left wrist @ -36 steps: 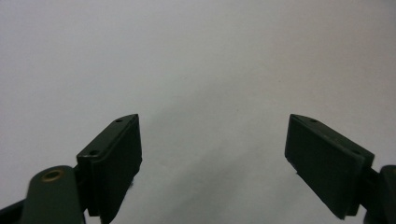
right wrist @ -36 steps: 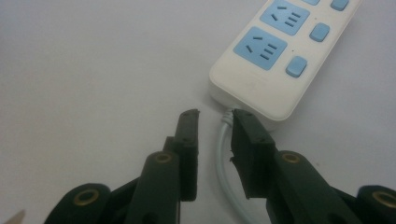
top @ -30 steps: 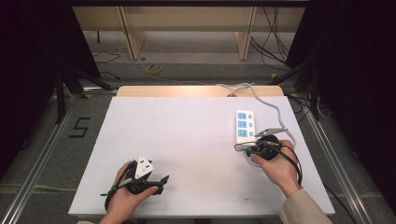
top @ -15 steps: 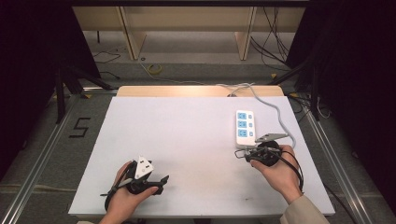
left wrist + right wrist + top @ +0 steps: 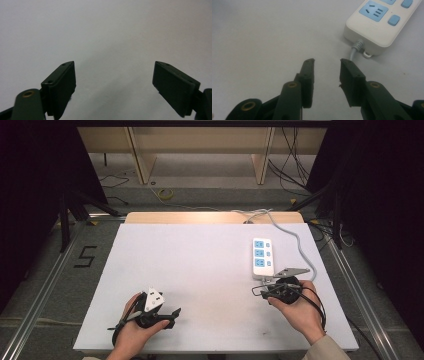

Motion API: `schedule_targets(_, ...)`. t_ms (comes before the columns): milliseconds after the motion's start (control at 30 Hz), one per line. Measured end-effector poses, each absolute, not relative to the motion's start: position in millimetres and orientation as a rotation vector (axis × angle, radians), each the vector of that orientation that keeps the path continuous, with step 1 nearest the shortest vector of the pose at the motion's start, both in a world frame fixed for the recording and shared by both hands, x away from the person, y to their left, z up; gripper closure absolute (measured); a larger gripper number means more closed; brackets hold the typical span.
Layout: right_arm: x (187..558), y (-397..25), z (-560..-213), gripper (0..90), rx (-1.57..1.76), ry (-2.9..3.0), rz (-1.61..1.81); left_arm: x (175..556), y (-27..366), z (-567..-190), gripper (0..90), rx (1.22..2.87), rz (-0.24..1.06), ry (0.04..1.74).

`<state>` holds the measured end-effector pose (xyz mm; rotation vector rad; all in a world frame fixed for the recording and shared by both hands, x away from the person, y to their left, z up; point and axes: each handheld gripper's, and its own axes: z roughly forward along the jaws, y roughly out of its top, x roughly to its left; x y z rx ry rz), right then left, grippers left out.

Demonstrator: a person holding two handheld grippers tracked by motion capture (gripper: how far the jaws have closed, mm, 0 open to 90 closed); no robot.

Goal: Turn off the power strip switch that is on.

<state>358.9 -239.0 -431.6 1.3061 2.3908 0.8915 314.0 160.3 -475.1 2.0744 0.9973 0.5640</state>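
Right hand-held gripper [image 5: 327, 62] near power strip [image 5: 380, 21], jaws parted.

Left gripper [image 5: 113, 82] gaping wide, right gripper [image 5: 327, 72] partly open, nothing held

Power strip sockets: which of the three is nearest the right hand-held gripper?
The end socket on the power strip, beside the cable exit, nearest the right hand-held gripper; the other two lie farther up the table.

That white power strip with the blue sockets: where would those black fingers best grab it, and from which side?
Probably across the power strip's two long sides, coming down from above: it lies flat on the table, long and narrow. The right gripper is nearest, at the cable end, and would need to open wider.
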Motion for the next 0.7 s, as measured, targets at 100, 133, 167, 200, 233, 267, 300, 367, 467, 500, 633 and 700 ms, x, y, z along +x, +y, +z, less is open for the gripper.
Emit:
schedule_targets(100,356.4,-238.8,-432.4,63.7,1.301,2.394,0.894,314.0,160.4,-475.1,18.6,2.076,0.563,0.998)
schedule_targets(133,355.4,-238.8,-432.5,63.5,1.301,2.395,0.894,314.0,160.4,-475.1,18.6,2.076,0.562,0.997)
schedule_targets(167,354.6,-239.0,-432.8,63.2,1.296,2.396,0.896,314.0,160.3,-475.1,18.6,2.077,0.562,0.998)
schedule_targets(200,353.7,-239.2,-432.9,63.0,1.293,2.398,0.896,314.0,160.3,-475.2,18.6,2.077,0.56,0.998)
schedule_targets(233,352.7,-239.3,-433.0,62.7,1.294,2.399,0.899,314.0,160.3,-475.2,18.6,2.077,0.561,0.998)
schedule_targets(267,352.1,-239.7,-433.3,62.3,1.285,2.4,0.904,314.0,160.3,-475.2,18.6,2.077,0.562,0.998)
schedule_targets(300,351.4,-240.1,-433.6,62.0,1.282,2.4,0.909,314.0,160.3,-475.2,18.6,2.077,0.561,0.998)
schedule_targets(367,349.9,-241.0,-434.5,61.5,1.278,2.401,0.913,314.1,160.3,-475.3,18.6,2.078,0.561,0.999)
schedule_targets(467,347.4,-242.5,-435.9,60.9,1.272,2.401,0.923,314.0,160.2,-475.4,18.6,2.078,0.56,0.999)
schedule_targets(500,346.4,-242.9,-436.4,60.6,1.271,2.399,0.926,314.0,160.3,-475.5,18.6,2.08,0.56,0.999)
schedule_targets(633,342.9,-244.2,-438.9,59.6,1.265,2.394,0.936,314.0,160.2,-475.6,18.5,2.08,0.559,0.999)
schedule_targets(700,340.8,-244.6,-440.3,59.1,1.262,2.393,0.941,314.0,160.3,-475.6,18.5,2.081,0.559,1.0)
